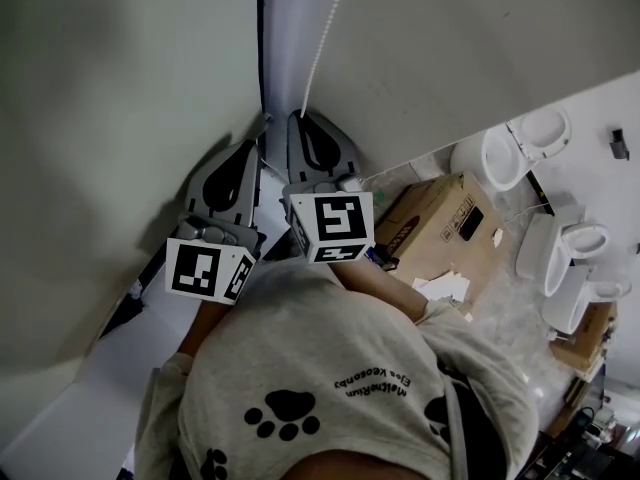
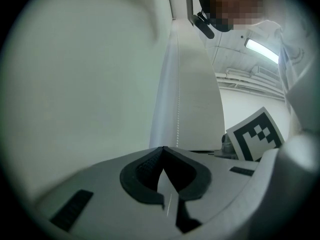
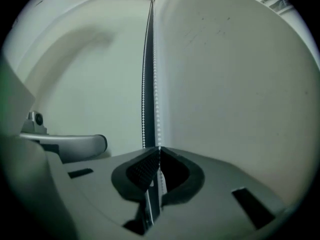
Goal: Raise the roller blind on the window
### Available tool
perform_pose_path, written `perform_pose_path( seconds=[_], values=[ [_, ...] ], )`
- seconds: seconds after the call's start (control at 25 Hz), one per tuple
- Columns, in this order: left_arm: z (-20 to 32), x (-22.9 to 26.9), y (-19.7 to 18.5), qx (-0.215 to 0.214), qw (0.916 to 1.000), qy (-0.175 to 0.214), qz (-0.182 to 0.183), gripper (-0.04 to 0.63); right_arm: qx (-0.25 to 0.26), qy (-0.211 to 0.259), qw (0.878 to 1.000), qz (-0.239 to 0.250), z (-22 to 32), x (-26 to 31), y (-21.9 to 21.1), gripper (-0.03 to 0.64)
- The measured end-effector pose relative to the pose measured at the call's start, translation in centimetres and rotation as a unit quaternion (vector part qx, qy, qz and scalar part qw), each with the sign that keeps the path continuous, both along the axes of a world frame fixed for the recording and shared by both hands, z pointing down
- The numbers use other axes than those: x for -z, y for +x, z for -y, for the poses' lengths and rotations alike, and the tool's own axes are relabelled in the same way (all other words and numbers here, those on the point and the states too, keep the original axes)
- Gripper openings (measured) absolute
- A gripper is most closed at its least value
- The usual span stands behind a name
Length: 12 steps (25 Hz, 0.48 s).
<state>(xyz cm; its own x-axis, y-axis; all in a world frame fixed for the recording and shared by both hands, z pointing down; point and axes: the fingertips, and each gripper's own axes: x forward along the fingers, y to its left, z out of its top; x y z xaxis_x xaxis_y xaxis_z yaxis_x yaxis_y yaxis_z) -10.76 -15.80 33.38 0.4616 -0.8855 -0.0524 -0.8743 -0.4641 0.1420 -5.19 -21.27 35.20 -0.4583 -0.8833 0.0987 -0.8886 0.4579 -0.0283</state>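
Centre of the head view, close together and side by side: left tongs (image 1: pixel 263 120) and right tongs (image 1: pixel 299 117), both aimed toward the top of the frame.

Upper left of that frame: roller blind (image 1: pixel 120 98), a broad pale sheet hanging flat, with a white sill (image 1: pixel 90 378) at lower left. Just right of it, a narrow bluish-white strip (image 1: pixel 290 28), then a plain wall (image 1: pixel 460 48) across the upper right.

Down that strip from the top edge: bead chain (image 1: pixel 326 40), white and thin, ending at the tips of the right tongs.

From the right gripper view: tongs clenched on the chain, one strand pinched between the black pads (image 3: pixel 142 171) at the very tips and showing again in the gap behind them. Just left of it, a second strand against a dark vertical line, clear of the tongs.

From the left gripper view: tongs clenched, tips pressed together. A strand of chain running down just right of those tips and glimpsed again through the gap below. Possibly caught between the pads, though hard to say from this angle.

Lower half of the head view: a person's grey shirt (image 1: pixel 330 388), printed with black paw marks. To the right, on the floor: a cardboard box (image 1: pixel 440 218), and several white toilets (image 1: pixel 505 153) standing near it.
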Motion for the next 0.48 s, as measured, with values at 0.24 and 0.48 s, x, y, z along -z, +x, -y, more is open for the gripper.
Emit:
perform_pose_path(
  seconds=[0.24, 0.48],
  values=[
    [-0.3, -0.1, 1.0, -0.029, 0.9995, -0.009, -0.001, 0.008, 0.021, 0.004, 1.000, -0.015, -0.9, -0.2, 0.5, 0.012],
    [-1.2, 2.0, 3.2, -0.102, 0.9946, -0.003, 0.018, 0.008, 0.042, 0.003, 0.999, -0.034, -2.4, -0.4, 1.3, 0.012]
  ],
)
